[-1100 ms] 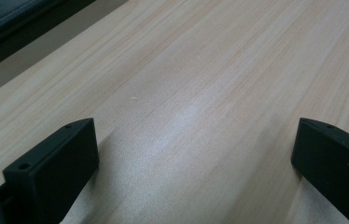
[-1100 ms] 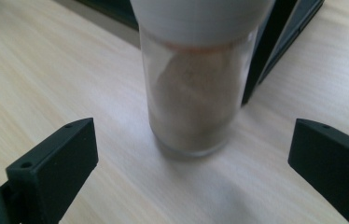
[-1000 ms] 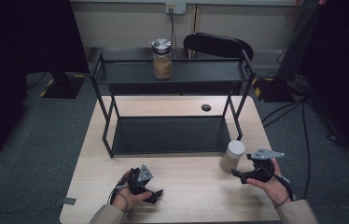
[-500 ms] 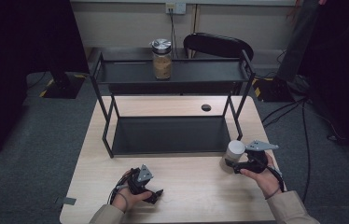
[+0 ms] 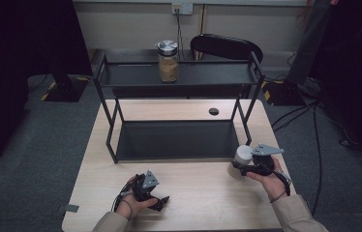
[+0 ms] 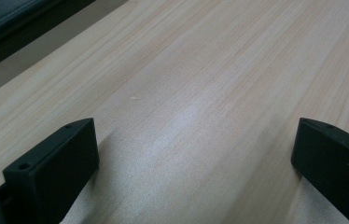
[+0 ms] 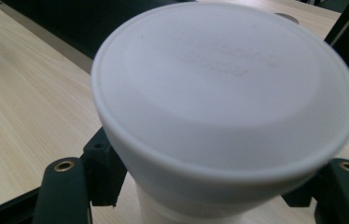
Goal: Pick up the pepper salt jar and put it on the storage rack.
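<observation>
Gripper work on the right is where the step is happening, but the setting comes first. Carrying everything is the table (image 5: pixel 188 193), a pale wooden top, and standing across its far half is the black two-tier shelf (image 5: pixel 179 77), whose upper tier is bearing a glass jar (image 5: pixel 168 60) with a metal lid. Both tiers are lying just beyond the right hand.

At the near right corner of the table, just in front of the shelf's right legs, the white lidded container (image 5: pixel 239 159) is sitting inside the right gripper (image 5: pixel 242 166). In the right gripper view the white lid (image 7: pixel 224 88) is flaring out above the jaws, which are pressing in on the narrower body on either side, so the gripper is clamping the container below its rim. I judge that a sound hold: the overhanging lid is acting as a stop against slipping down. To do the lift well, the hand should be keeping the container upright, rising straight, and clearing the shelf's right post before swinging inward.

Resting idle at the near left of the table, the left gripper (image 5: pixel 151 193) is pointing along bare wood; in the left gripper view its jaws are standing wide apart with nothing between them (image 6: pixel 186 154). It is best staying put, well apart from the right hand's path.
</observation>
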The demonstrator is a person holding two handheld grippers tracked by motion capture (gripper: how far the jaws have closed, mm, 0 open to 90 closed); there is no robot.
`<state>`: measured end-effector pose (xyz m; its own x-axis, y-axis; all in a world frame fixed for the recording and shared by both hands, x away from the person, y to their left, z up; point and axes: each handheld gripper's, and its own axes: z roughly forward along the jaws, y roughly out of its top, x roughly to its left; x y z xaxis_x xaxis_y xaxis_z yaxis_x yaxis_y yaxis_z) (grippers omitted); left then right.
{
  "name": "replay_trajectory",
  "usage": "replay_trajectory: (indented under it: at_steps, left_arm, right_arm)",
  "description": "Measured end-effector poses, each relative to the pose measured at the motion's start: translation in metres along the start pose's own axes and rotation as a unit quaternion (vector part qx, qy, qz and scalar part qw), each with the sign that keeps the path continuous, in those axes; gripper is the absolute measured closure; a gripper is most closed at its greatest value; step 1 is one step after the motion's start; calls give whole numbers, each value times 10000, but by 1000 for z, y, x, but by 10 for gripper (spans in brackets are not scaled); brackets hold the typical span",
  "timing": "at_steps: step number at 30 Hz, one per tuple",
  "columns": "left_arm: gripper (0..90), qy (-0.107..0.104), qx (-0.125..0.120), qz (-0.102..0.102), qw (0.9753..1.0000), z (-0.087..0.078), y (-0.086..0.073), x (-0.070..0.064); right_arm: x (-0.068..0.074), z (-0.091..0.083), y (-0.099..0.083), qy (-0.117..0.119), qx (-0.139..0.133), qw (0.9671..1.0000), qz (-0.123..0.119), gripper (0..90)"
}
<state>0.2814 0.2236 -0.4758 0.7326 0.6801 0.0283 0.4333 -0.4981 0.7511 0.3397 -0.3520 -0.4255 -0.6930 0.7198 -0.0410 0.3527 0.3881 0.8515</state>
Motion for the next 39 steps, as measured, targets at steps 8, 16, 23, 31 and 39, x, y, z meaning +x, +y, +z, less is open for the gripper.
replay_trajectory:
  at_steps: [8,16,23,31,39]
  left_arm:
    - [0,-1,-2,0,10000,0,0,0]
    - [0,0,2,0,10000,0,0,0]
    - [0,0,3,1,10000,0,0,0]
    - [0,1,-1,0,10000,0,0,0]
    - [0,0,-1,1,10000,0,0,0]
  right_arm:
    - [0,-2,-4,-19,-85,10000,-25,342]
    - [-1,-3,-1,-12,-32,10000,46,346]
    - [1,-8,6,60,1,10000,23,346]
    - [4,-14,28,259,103,9994,-218,347]
    - [6,-18,44,469,123,9985,-242,347]
